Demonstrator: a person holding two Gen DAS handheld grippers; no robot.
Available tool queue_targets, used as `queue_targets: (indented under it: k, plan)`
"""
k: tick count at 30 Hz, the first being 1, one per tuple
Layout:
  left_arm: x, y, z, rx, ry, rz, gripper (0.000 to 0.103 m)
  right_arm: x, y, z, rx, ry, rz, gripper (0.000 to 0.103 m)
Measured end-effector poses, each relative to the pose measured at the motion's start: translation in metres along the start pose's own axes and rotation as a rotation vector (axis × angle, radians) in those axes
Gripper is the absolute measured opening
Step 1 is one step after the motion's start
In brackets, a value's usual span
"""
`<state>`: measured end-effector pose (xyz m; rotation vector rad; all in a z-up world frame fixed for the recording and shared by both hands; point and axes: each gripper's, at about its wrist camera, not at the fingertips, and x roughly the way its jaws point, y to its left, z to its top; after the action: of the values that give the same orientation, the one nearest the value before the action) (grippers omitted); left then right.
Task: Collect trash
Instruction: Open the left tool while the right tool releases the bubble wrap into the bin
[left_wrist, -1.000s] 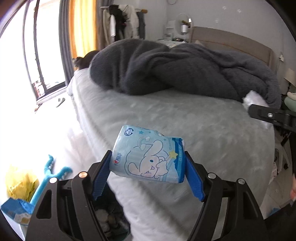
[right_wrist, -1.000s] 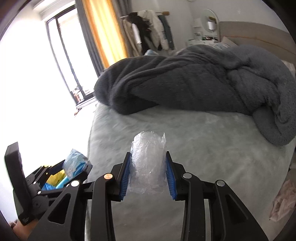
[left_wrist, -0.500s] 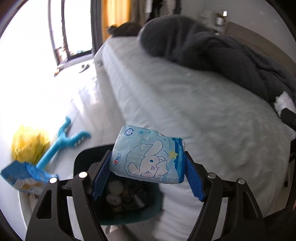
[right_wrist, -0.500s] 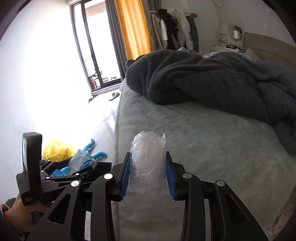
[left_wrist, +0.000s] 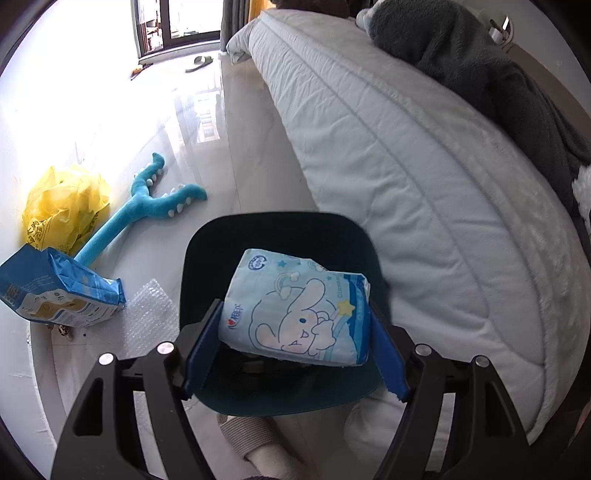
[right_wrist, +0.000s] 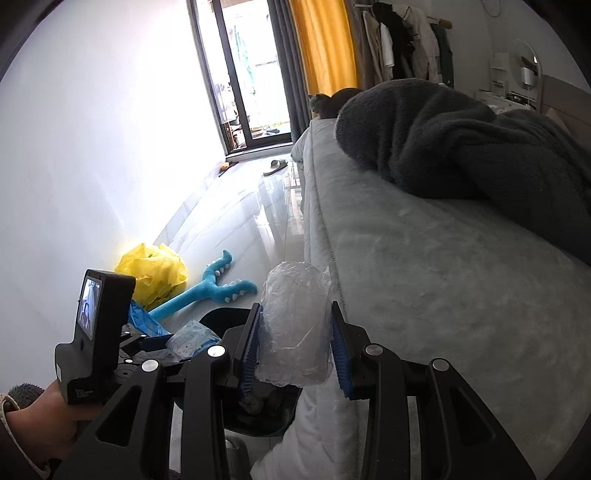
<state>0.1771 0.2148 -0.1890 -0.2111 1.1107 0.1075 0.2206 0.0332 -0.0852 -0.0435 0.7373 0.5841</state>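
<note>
While the tissue pack (left_wrist: 295, 310) is pinched by the left gripper (left_wrist: 295, 341) above the trash bin (left_wrist: 207, 258), disposal is in hand. Crumpled plastic wrap (right_wrist: 295, 325) is clamped in the right gripper (right_wrist: 295, 343). Release over the bin opening is judged next.

We have swung both grippers away from the bed top toward the floor beside the bed. Our left gripper (left_wrist: 295, 332) has tipped downward, so the blue tissue pack (left_wrist: 297, 310) it carries has come over the open mouth of the dark trash bin (left_wrist: 207, 251), which sat at the view's lower edge a second ago. The yellow plastic bag (left_wrist: 62, 206), teal plush toy (left_wrist: 147, 206) and blue snack bag (left_wrist: 55, 291) have come into fuller view. Our right gripper (right_wrist: 295, 343) has brought its crumpled clear plastic (right_wrist: 295, 325) above the bin's rim too, beside the bed edge (right_wrist: 321, 236)
</note>
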Motion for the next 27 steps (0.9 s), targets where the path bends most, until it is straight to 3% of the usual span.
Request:
queue_targets:
  k: [8,12,20,27]
  plan:
    - [0.020,0.034,-0.015,-0.039,0.104,0.001,0.080,0.038,0.034,-0.004,-0.044,0.078,0.049,0.036]
    - [0.013,0.045,-0.018,-0.043,0.069,-0.004,0.089,0.067,0.052,-0.010,-0.073,0.146,0.050,0.036]
    - [-0.007,0.078,-0.021,-0.085,-0.018,-0.025,0.089,0.108,0.069,-0.027,-0.061,0.270,0.070,0.036]
    - [-0.036,0.082,-0.022,-0.026,-0.155,-0.043,0.089,0.140,0.078,-0.040,-0.031,0.377,0.079,0.036]
